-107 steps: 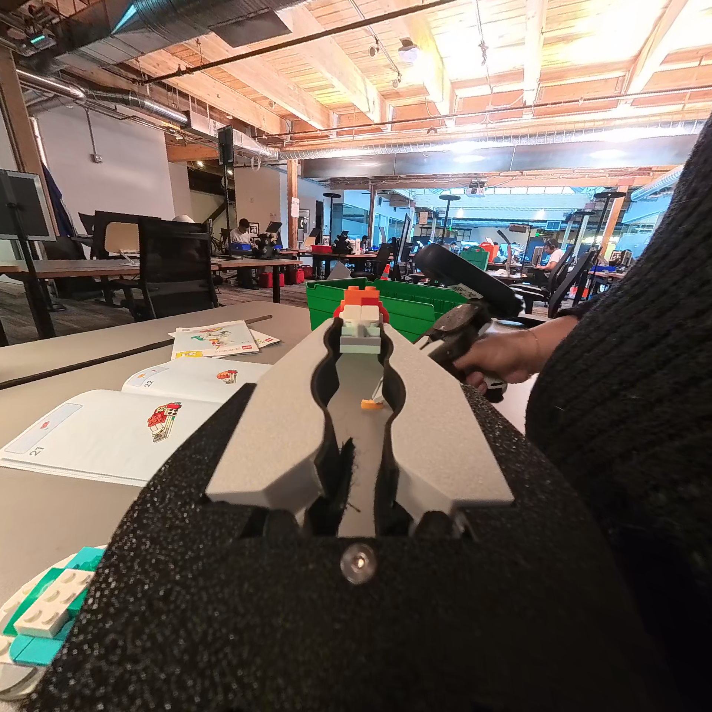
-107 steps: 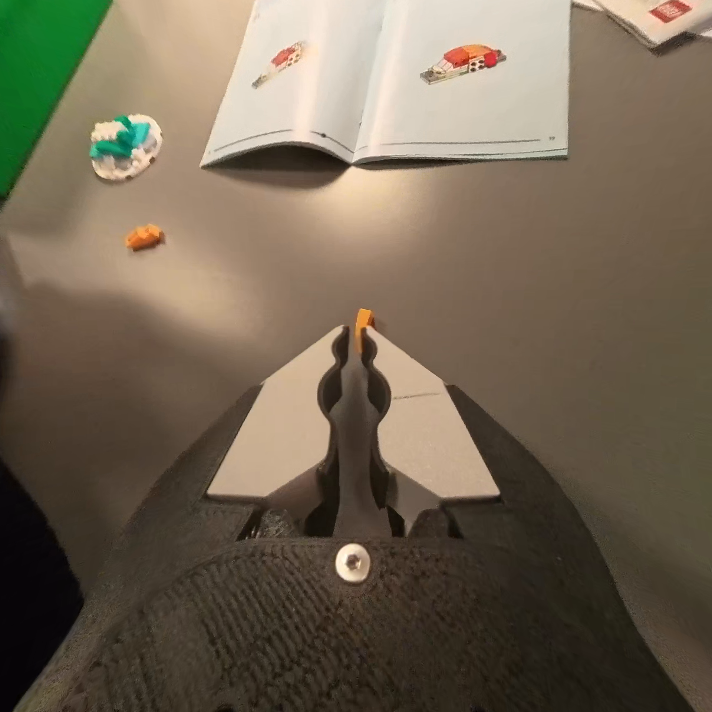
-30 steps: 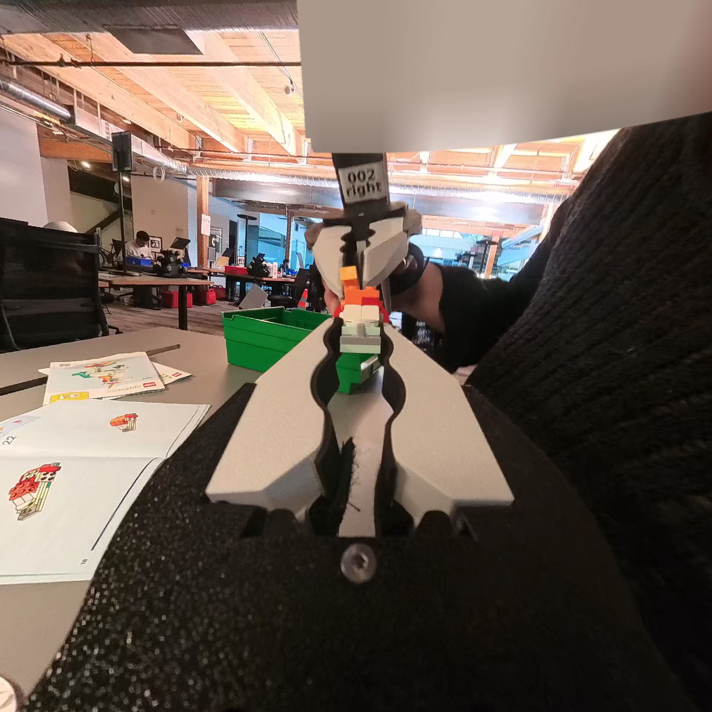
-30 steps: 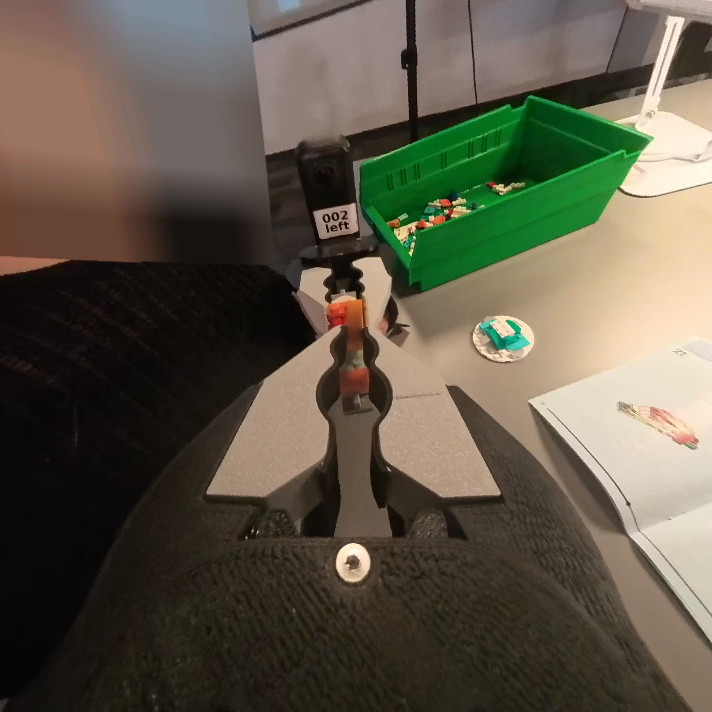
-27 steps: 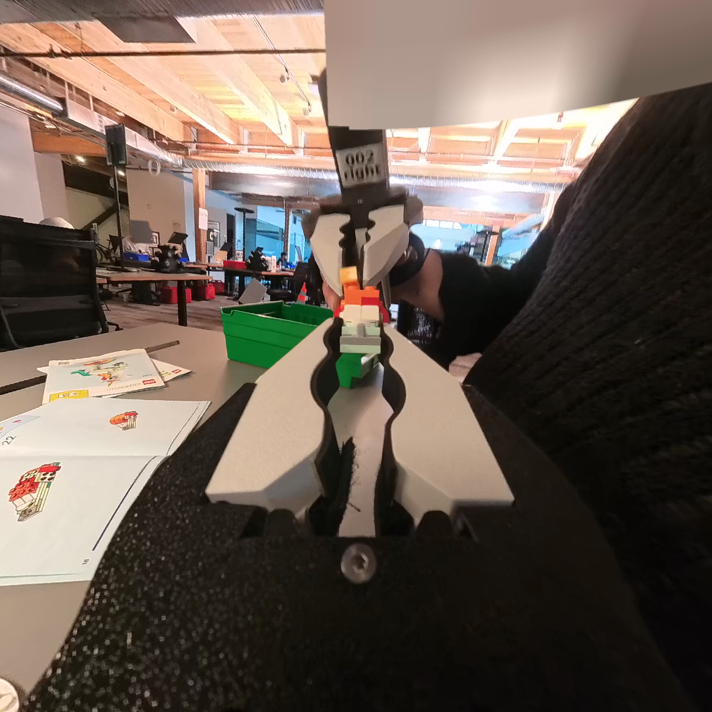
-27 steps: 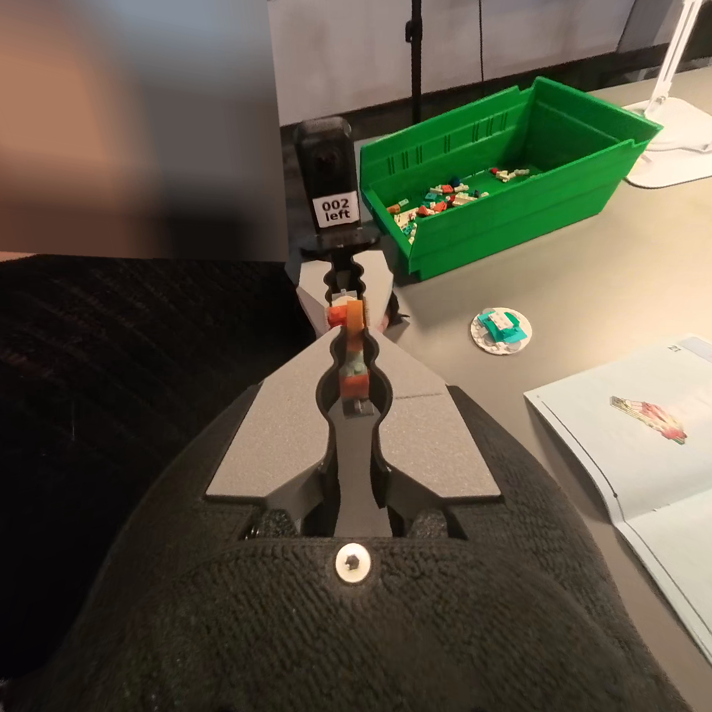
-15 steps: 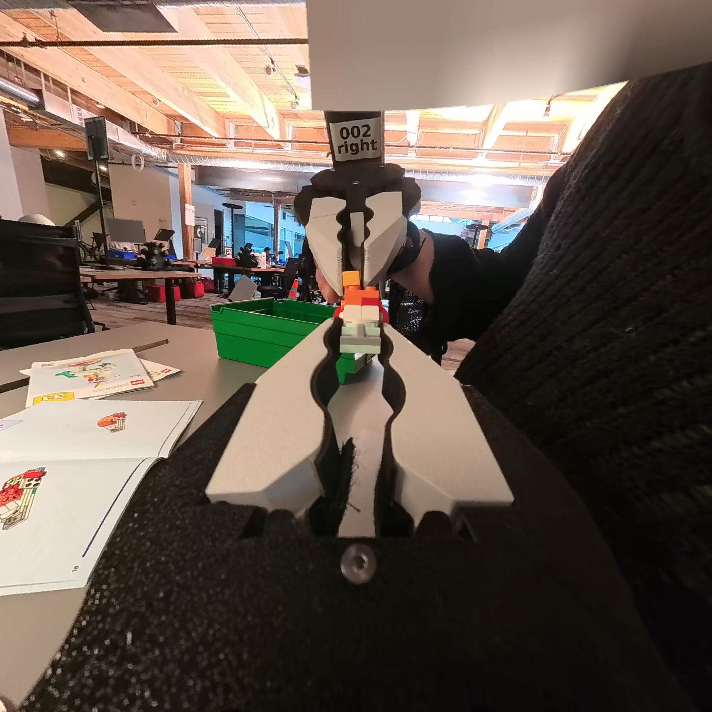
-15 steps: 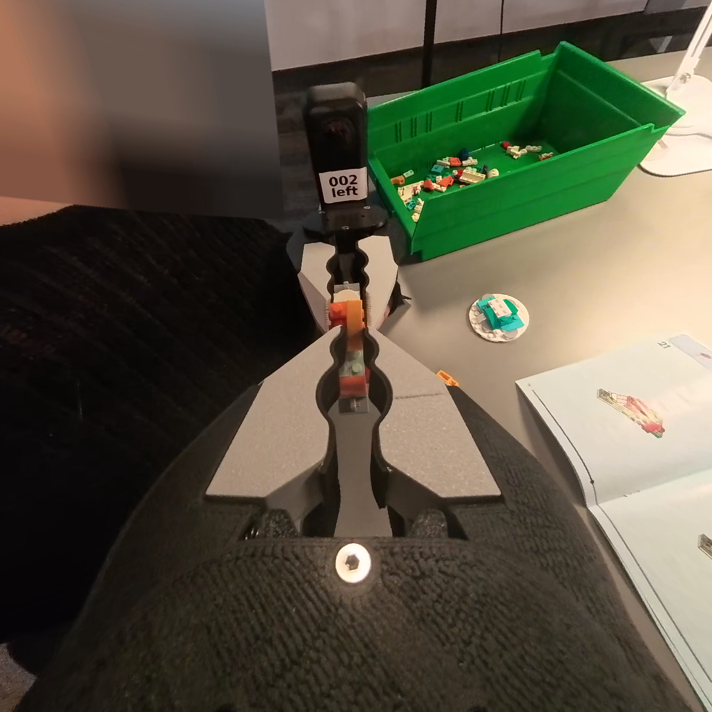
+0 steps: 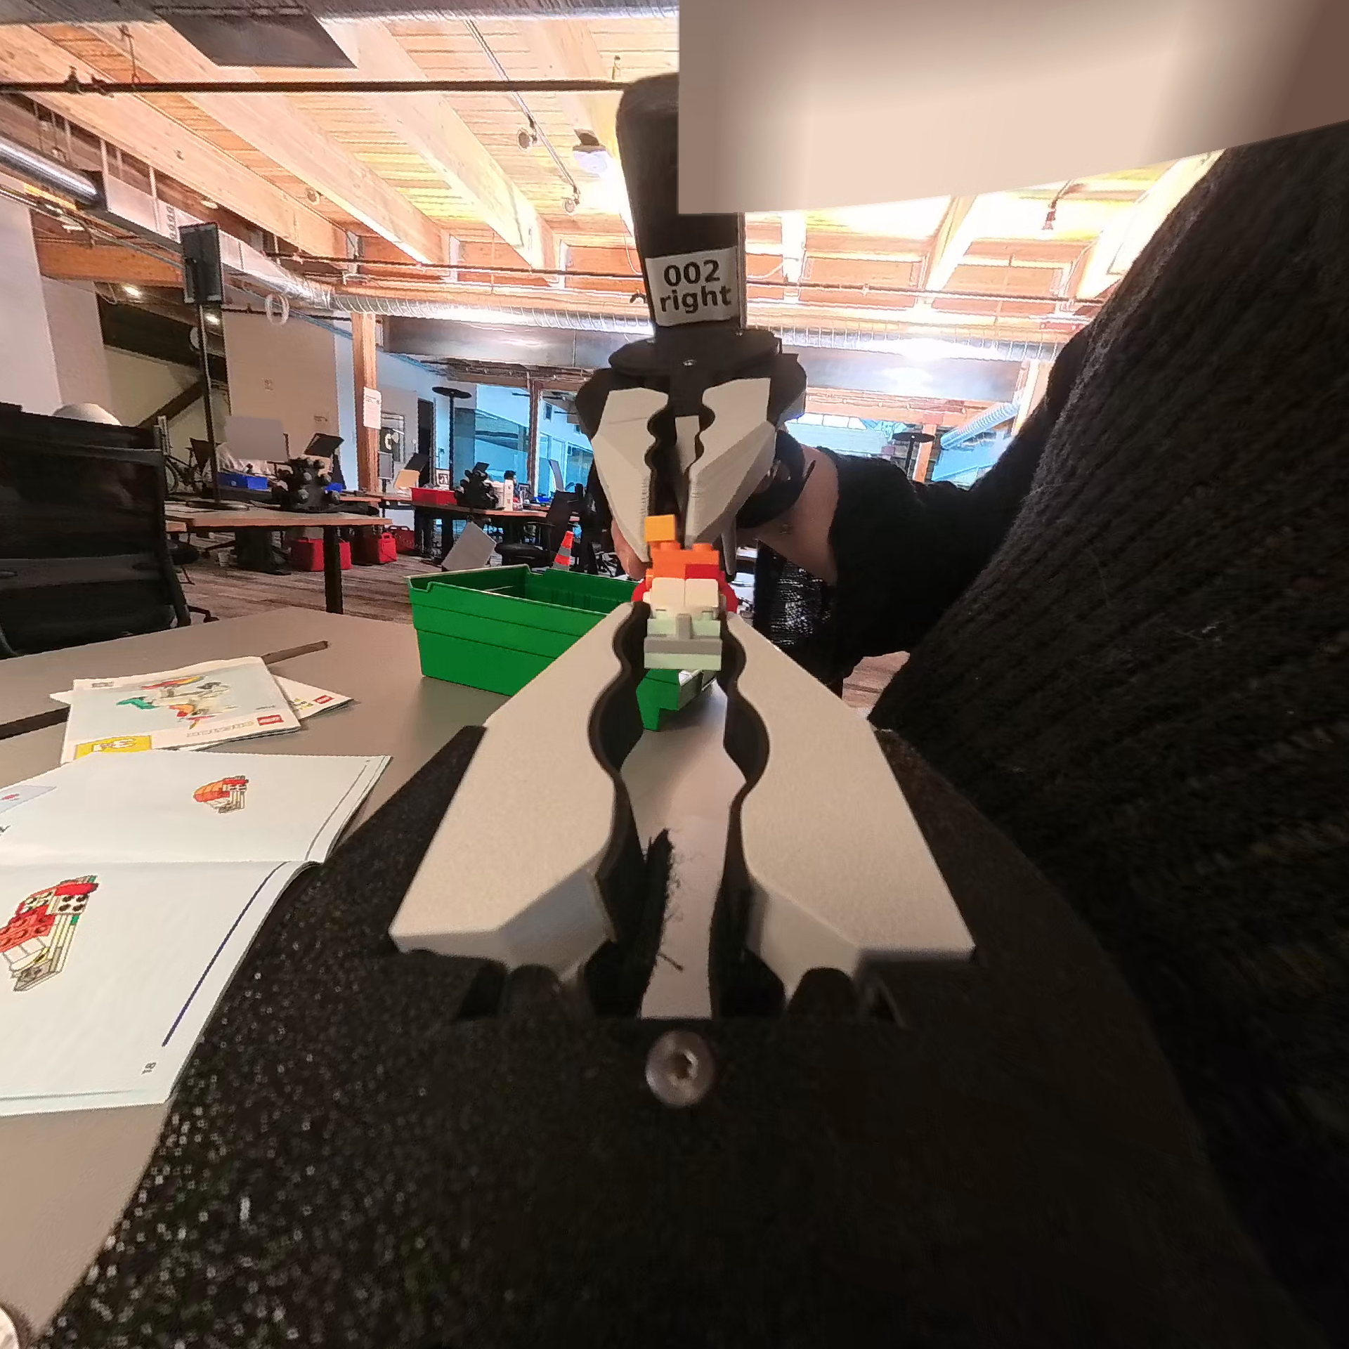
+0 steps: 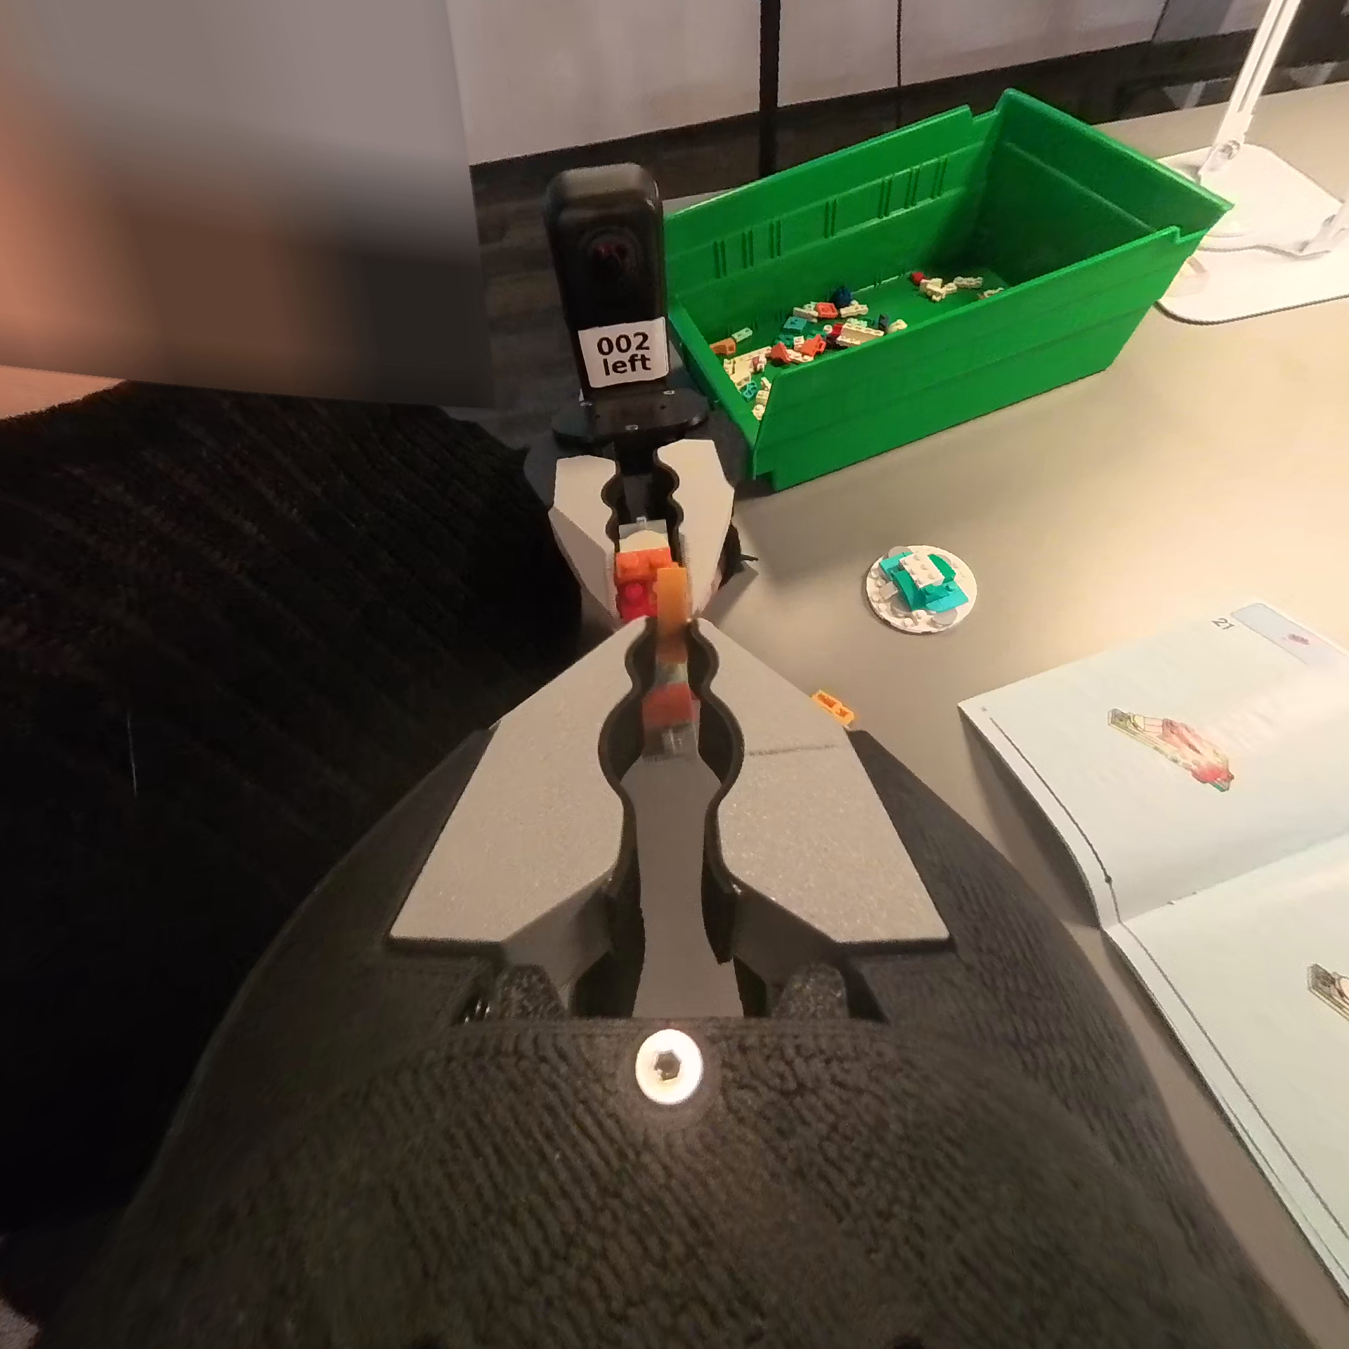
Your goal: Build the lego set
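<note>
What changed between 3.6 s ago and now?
The right gripper, then low over the table, has swung up to face the left gripper and brought its small orange piece against the top of the lego build. No grasp changed: right stays shut on the piece, left on the build. A second orange piece still lies on the table.

Left gripper (image 9: 682, 620) and right gripper (image 10: 668, 628) meet tip to tip above the table (image 10: 1022, 525), the small brick (image 10: 671, 595) in the right one touching, or nearly touching, the top of the lego assembly (image 9: 682, 609) clamped in the left. In the right wrist view, the bin (image 10: 949, 379) of loose pieces (image 10: 817, 336) stands behind the round plate model (image 10: 920, 587). The open instruction booklet (image 10: 1168, 788) lies nearer on the right, a loose piece (image 10: 832, 704) just beside the right gripper's finger.
</note>
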Available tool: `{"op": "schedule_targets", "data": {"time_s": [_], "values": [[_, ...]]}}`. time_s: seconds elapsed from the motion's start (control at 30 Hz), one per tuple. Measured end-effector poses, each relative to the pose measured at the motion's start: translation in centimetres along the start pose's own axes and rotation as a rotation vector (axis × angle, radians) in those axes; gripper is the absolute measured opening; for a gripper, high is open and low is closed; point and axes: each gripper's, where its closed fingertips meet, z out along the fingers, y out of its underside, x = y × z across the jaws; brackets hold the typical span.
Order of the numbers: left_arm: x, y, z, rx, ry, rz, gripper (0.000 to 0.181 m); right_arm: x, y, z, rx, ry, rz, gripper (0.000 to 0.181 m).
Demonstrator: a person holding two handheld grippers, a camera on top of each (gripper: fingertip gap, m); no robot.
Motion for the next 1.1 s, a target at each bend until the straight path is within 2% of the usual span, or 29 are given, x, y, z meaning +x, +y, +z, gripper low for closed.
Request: {"op": "schedule_targets", "data": {"time_s": [0.7, 1.1], "values": [[-1.0, 0.4, -0.2, -0.006, -0.053, -0.028, 0.015, 0.9, 0.2, -1.4, 0.036, 0.013, 0.070, 0.006], [0.2, 0.3, 0.0, 0.000, 0.004, 0.005, 0.015, -0.2, 0.4, -0.3, -0.031, -0.038, 0.022, 0.007]]}}
